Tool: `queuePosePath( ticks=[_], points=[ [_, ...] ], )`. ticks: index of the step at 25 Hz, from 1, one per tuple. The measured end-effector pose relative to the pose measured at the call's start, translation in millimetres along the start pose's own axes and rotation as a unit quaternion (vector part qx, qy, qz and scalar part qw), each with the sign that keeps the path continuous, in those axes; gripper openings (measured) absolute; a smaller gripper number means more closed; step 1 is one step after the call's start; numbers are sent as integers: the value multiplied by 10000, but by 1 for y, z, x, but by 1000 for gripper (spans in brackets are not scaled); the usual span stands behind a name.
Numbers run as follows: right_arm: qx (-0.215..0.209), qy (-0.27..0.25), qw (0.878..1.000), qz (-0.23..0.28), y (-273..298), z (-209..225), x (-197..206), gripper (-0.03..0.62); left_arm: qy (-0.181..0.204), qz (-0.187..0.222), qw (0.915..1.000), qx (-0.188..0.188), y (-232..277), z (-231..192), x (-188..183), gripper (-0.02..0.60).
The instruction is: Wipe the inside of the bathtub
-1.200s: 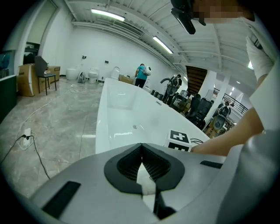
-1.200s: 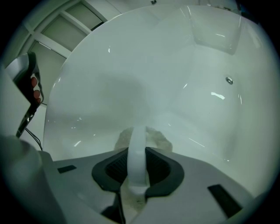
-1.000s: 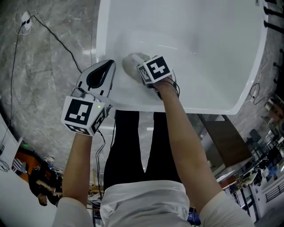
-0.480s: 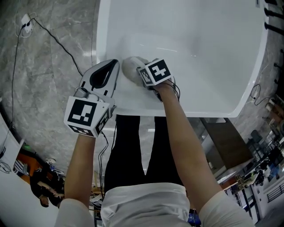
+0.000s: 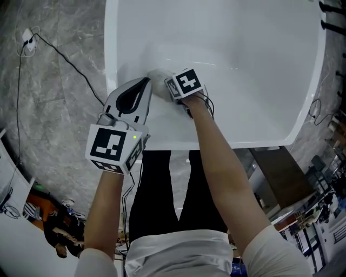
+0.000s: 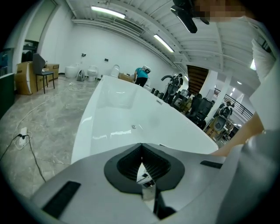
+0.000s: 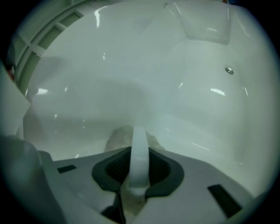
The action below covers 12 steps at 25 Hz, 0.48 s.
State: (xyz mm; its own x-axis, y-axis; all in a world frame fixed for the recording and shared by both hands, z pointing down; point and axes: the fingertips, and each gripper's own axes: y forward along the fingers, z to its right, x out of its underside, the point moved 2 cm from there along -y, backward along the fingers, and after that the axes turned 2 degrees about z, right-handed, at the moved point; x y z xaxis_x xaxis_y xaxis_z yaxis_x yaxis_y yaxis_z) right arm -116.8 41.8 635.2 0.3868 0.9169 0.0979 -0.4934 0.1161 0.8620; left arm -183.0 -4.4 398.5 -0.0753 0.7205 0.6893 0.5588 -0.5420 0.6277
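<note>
The white bathtub fills the upper head view. My right gripper reaches down inside it at the near left corner, shut on a pale cloth. In the right gripper view the cloth bunches against the tub's inner wall just past the jaws, and a strip of it runs back between them. My left gripper hovers over the tub's near rim, right beside the right one. Its jaws are shut with nothing in them.
A black cable runs over the grey marble floor to a socket left of the tub. A small round fitting sits on the tub's far wall. Dark racks stand at the upper right.
The left gripper has come forward and right, further over the tub's rim and closer to the cloth. The right gripper with the cloth has shifted only slightly along the wall.
</note>
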Motion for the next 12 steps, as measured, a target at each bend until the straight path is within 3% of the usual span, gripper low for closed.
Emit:
queuePosePath(
  ticks=[4, 12],
  points=[
    [-34, 75, 10000, 20, 9, 14, -2, 97, 11, -167, 9998, -76, 18, 2, 9, 12],
    [34, 88, 9999, 135, 26, 31, -7, 97, -321, -333, 9985, -282, 31, -10, 26, 12]
  ],
)
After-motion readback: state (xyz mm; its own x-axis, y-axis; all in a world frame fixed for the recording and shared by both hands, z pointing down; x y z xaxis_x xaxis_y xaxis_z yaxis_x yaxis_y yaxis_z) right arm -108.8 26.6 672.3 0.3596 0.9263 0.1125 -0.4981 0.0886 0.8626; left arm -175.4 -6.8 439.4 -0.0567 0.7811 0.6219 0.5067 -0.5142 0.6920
